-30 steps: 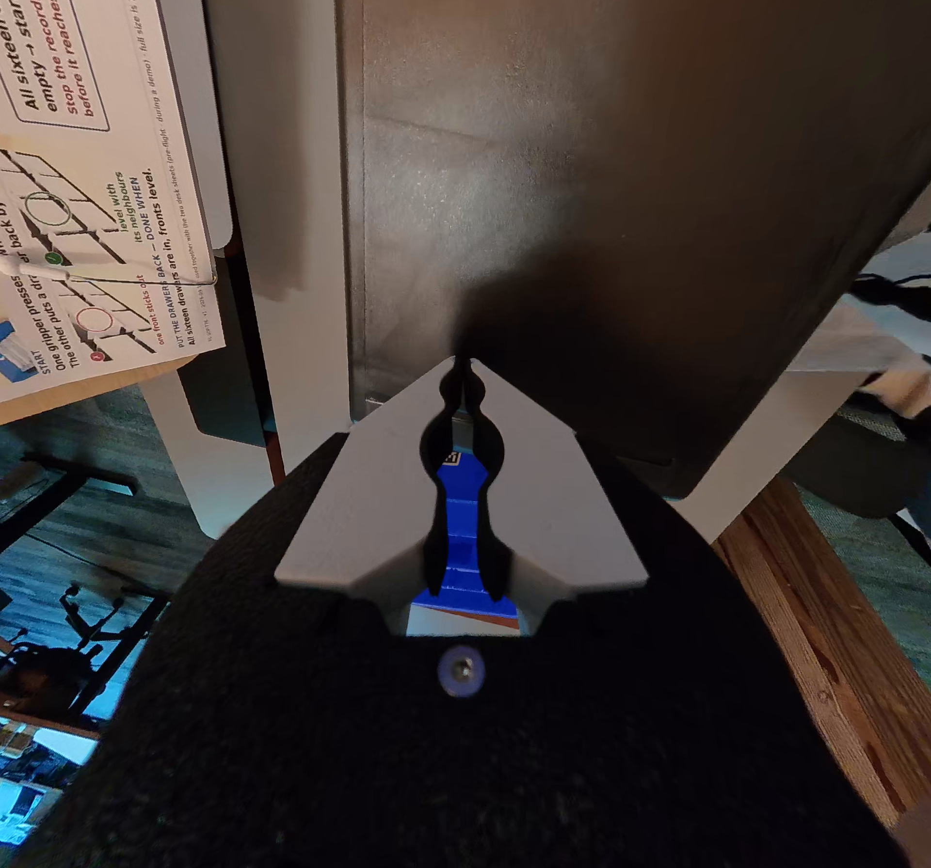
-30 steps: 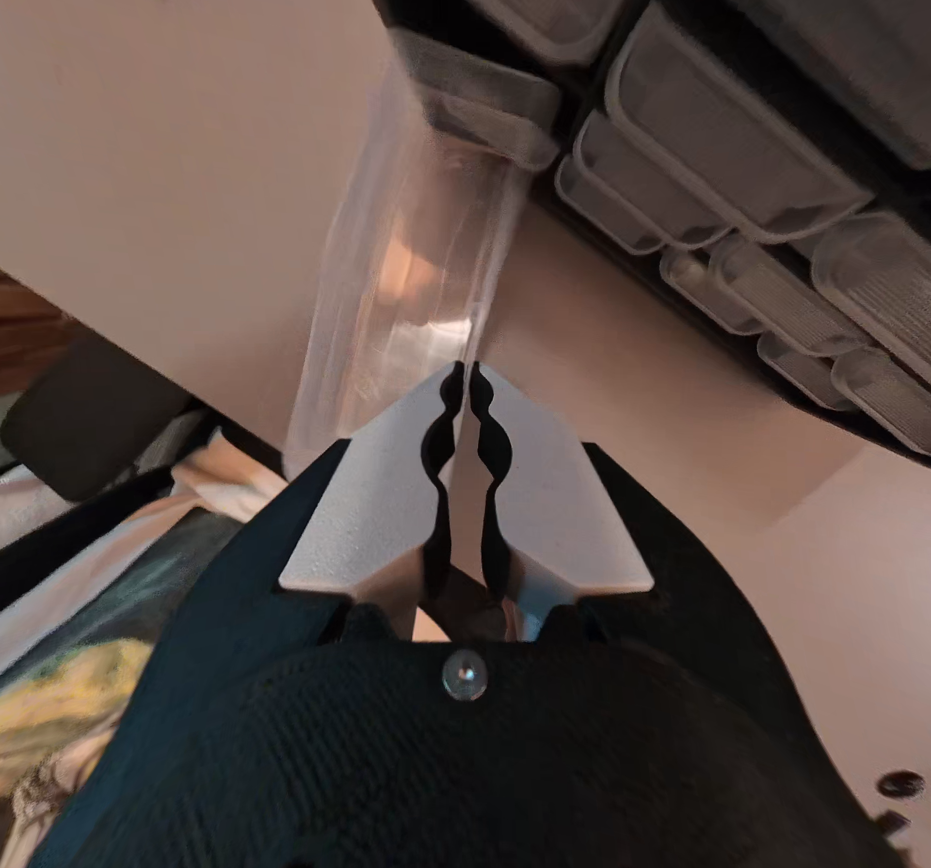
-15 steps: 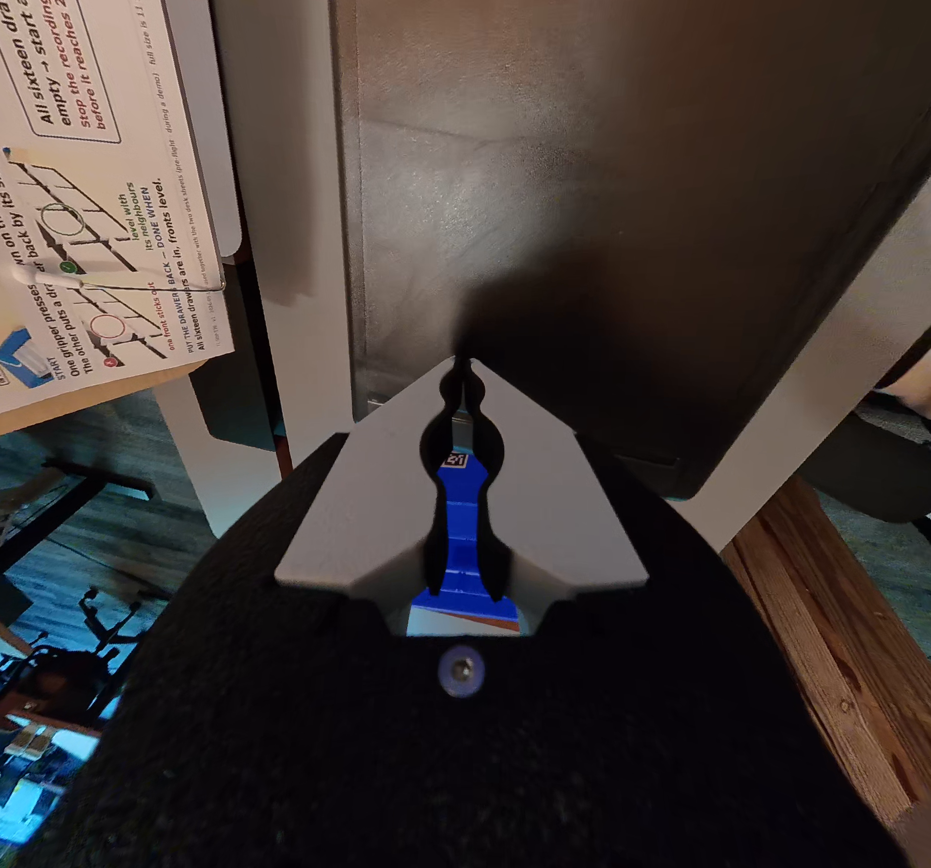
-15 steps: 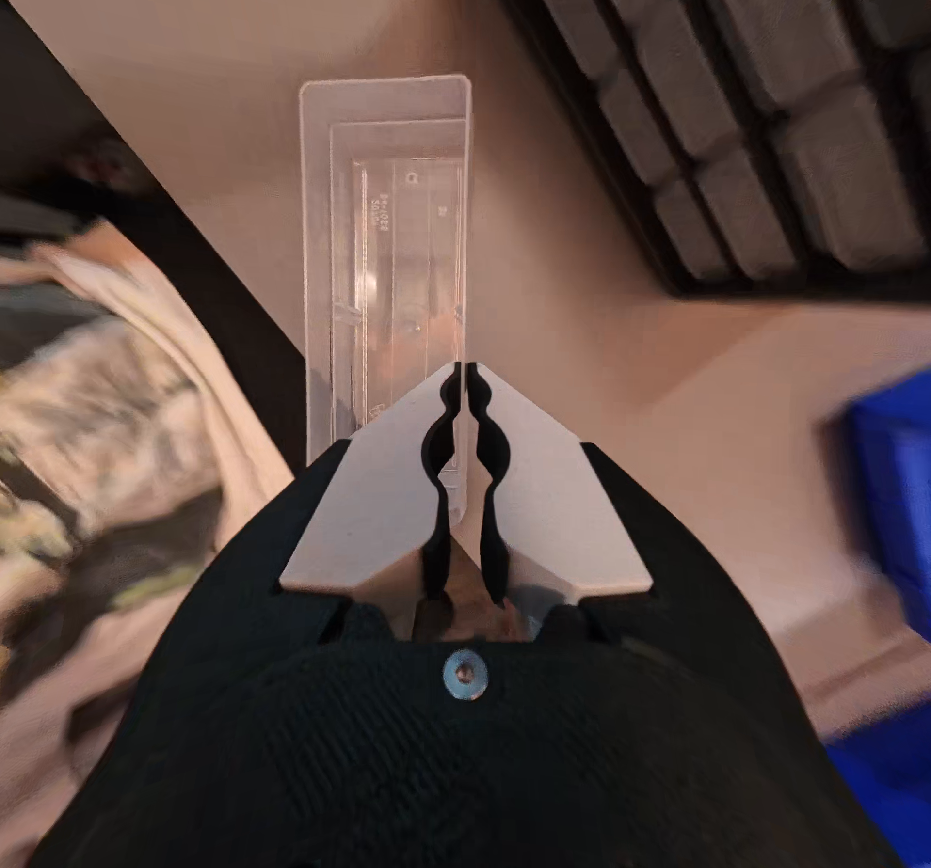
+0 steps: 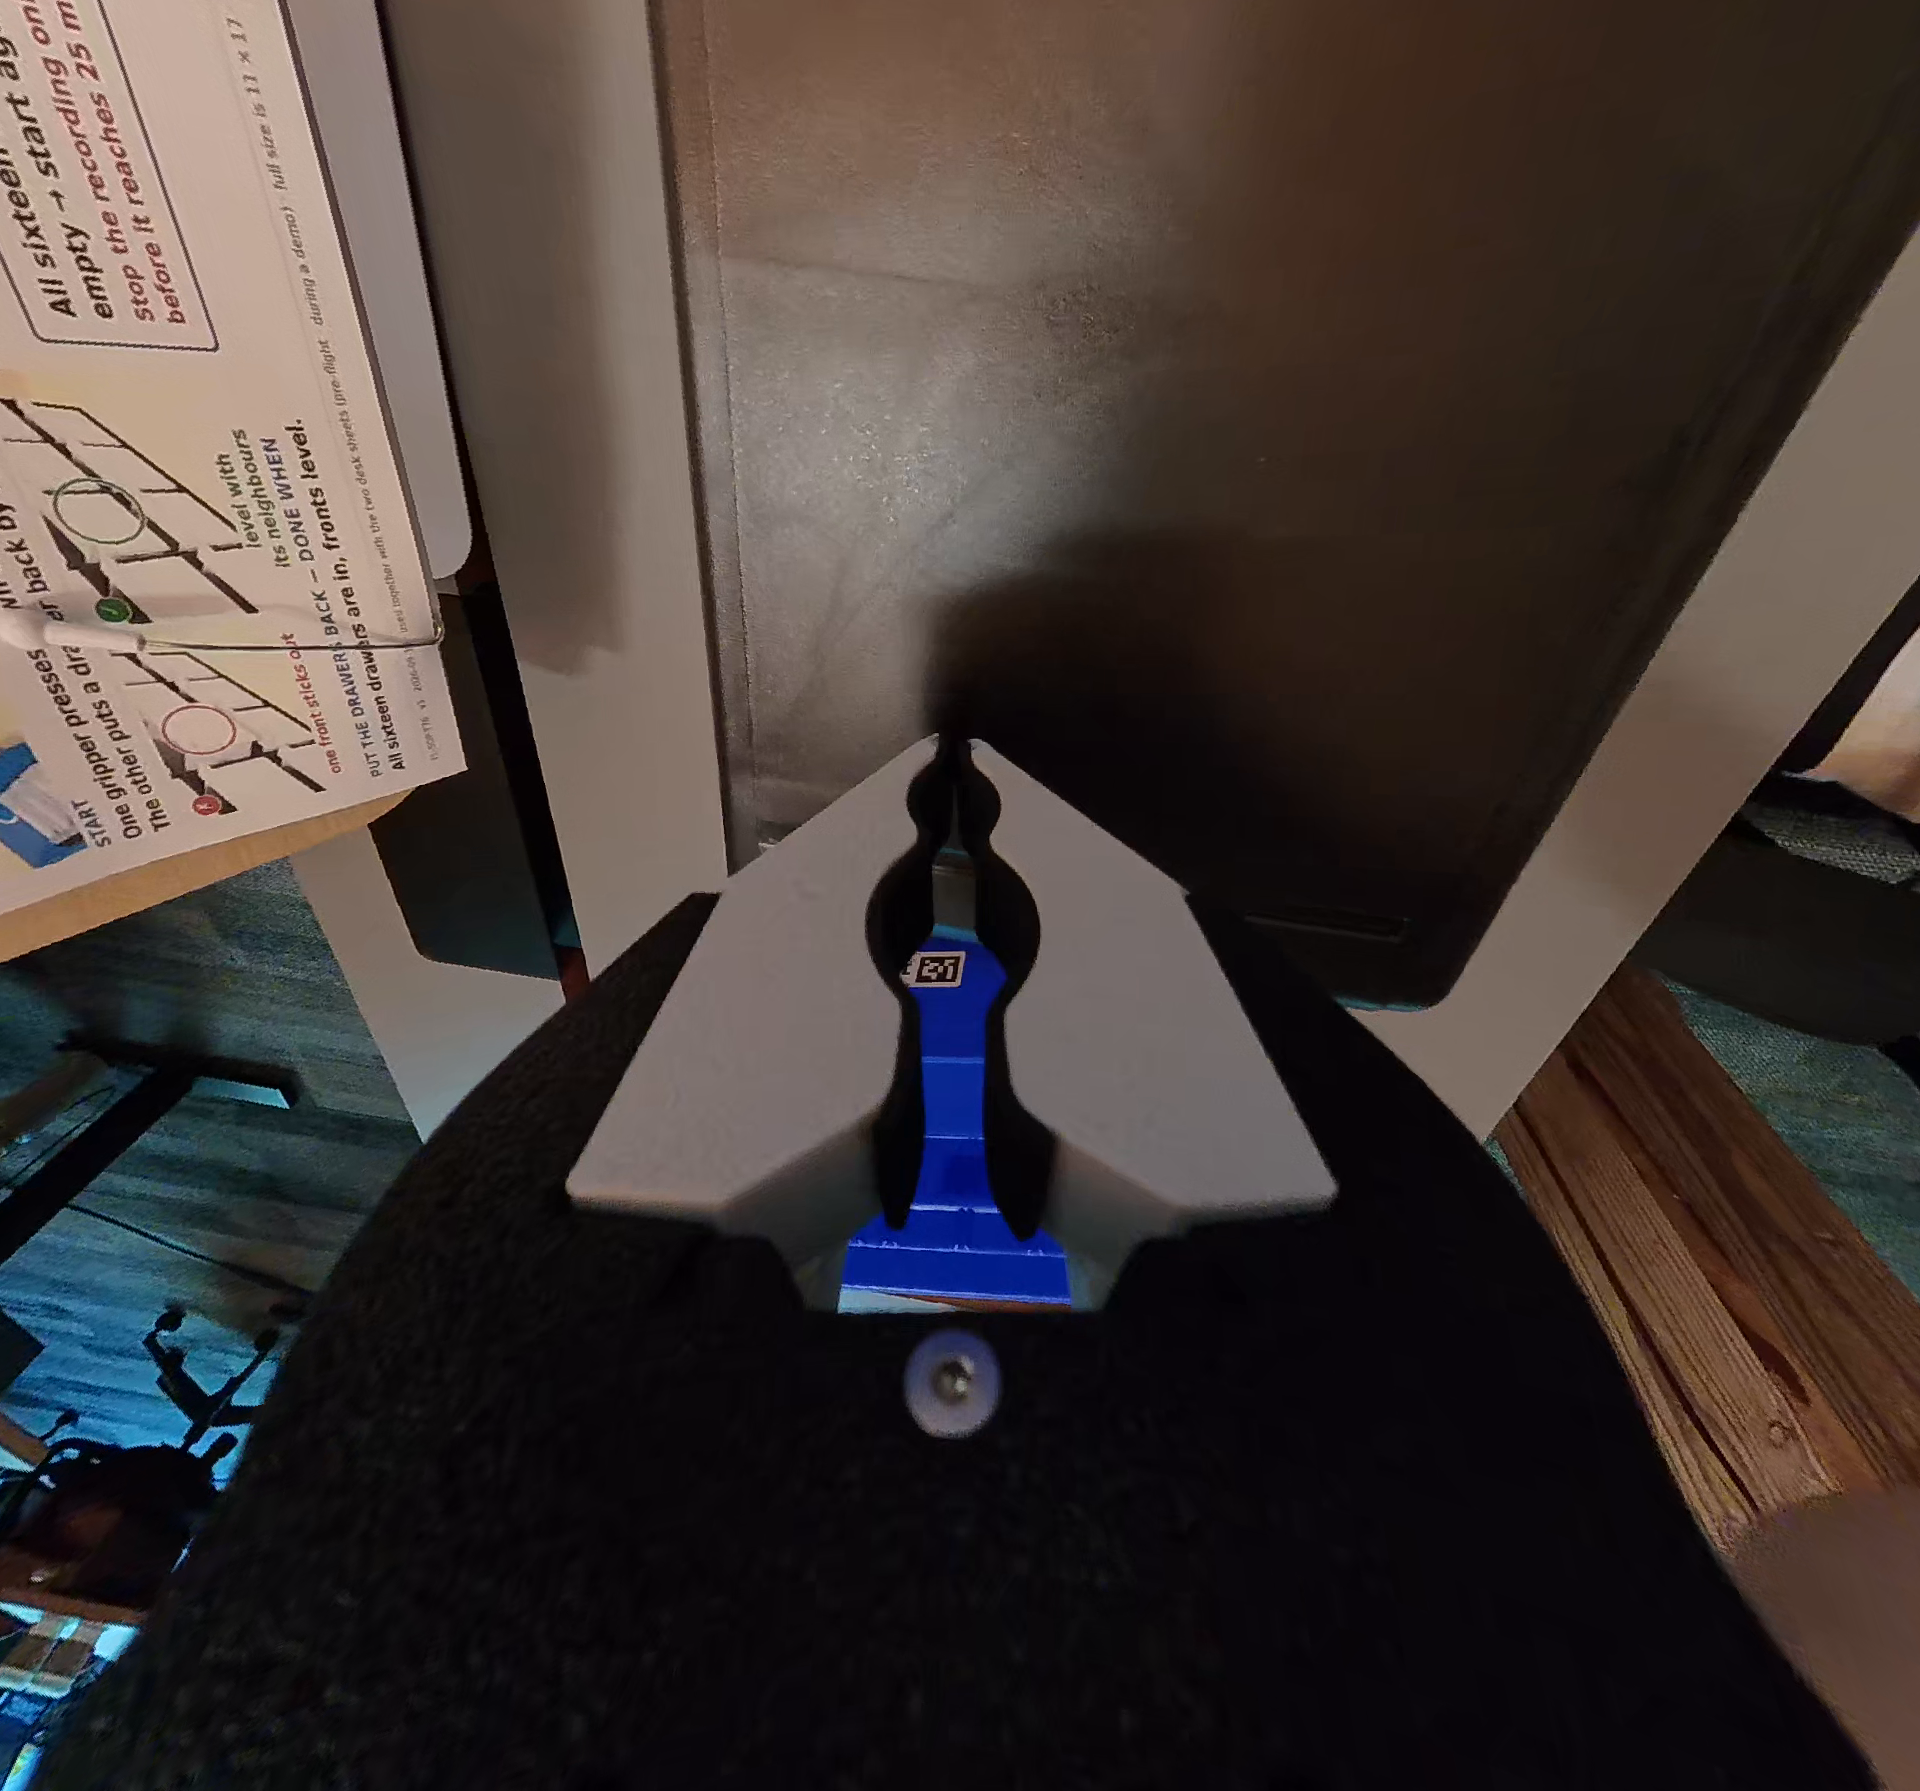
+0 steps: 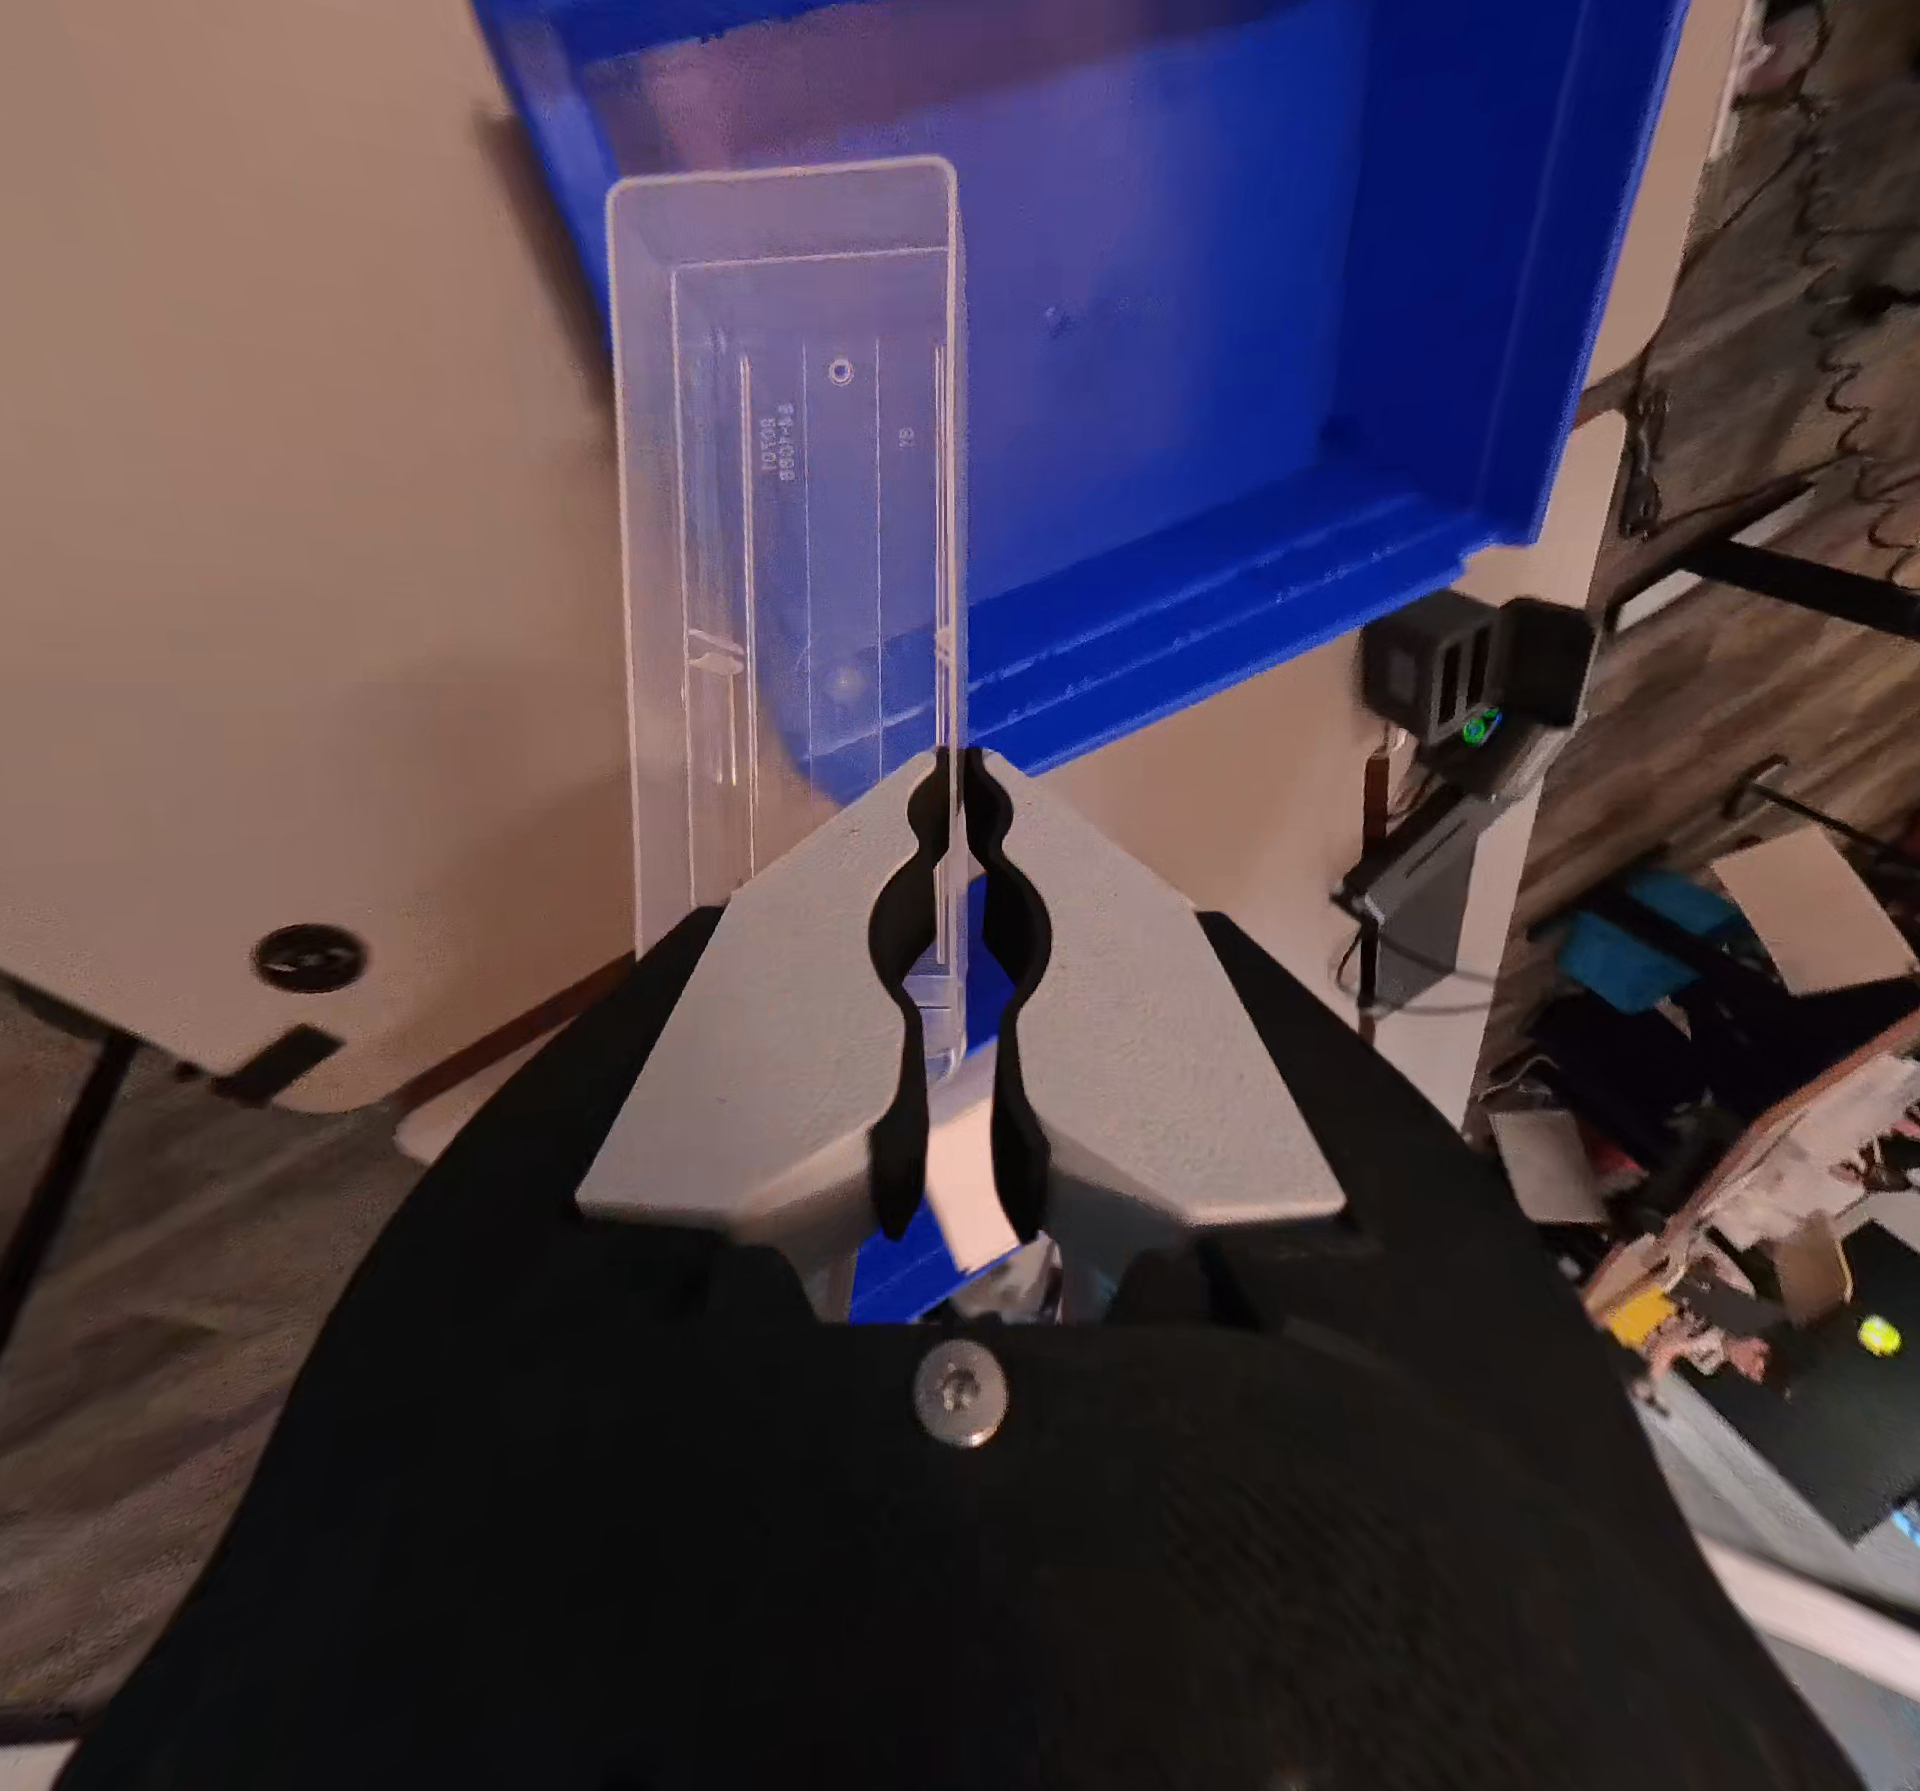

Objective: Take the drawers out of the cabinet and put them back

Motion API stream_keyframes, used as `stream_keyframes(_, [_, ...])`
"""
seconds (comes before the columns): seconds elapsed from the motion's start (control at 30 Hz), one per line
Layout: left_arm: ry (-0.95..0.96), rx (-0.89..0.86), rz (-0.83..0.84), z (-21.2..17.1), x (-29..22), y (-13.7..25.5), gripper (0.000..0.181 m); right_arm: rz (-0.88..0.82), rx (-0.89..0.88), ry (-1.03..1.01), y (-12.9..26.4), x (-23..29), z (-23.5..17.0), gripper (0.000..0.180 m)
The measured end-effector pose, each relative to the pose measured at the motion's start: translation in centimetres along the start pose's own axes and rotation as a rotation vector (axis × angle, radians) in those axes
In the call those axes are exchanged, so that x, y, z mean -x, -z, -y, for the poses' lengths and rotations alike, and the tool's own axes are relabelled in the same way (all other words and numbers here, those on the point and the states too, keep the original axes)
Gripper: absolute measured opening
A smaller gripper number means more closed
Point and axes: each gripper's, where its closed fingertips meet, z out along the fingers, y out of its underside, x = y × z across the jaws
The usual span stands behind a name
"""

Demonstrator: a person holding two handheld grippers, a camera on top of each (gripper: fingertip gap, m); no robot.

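In the right wrist view my right gripper (image 6: 956, 754) is shut on the side wall of a clear plastic drawer (image 6: 800, 515). It holds the drawer in the air over the near left part of a blue bin (image 6: 1195, 307) that stands on the pale table (image 6: 260, 391). The cabinet's drawer fronts are out of that view. In the left wrist view my left gripper (image 5: 954, 746) is shut, its tips pressed against the dark top panel of the cabinet (image 5: 1195, 339). A blue piece with a black-and-white marker (image 5: 935, 970) shows behind its fingers.
A printed instruction sheet (image 5: 156, 391) on a board lies left of the cabinet. A wooden edge (image 5: 1683, 1274) runs at the lower right. Beyond the table's right edge there is a small black device (image 6: 1475, 671) and clutter on the floor.
My right gripper has carried the clear drawer away from the cabinet front, across the table, to over the blue bin. The left gripper has stayed pressed on the cabinet top.
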Motion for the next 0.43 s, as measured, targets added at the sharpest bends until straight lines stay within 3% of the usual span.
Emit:
stream_keyframes(0.03, [-0.004, 0.0, -0.003, 0.0, 0.0, 0.0, 0.0, 0.017, -0.016, 0.017, -1.0, -1.2, 0.5, 0.0])
stream_keyframes(0.2, [-0.031, -0.003, 0.017, 0.0, 0.0, 0.0, 0.0, 0.079, -0.186, 0.008, -5.3, -7.5, 4.5, 0.0])
stream_keyframes(0.43, [-0.075, -0.013, 0.022, 0.1, 0.0, 0.0, 0.0, 0.151, -0.147, 0.09, -13.6, -11.7, 5.8, 0.0])
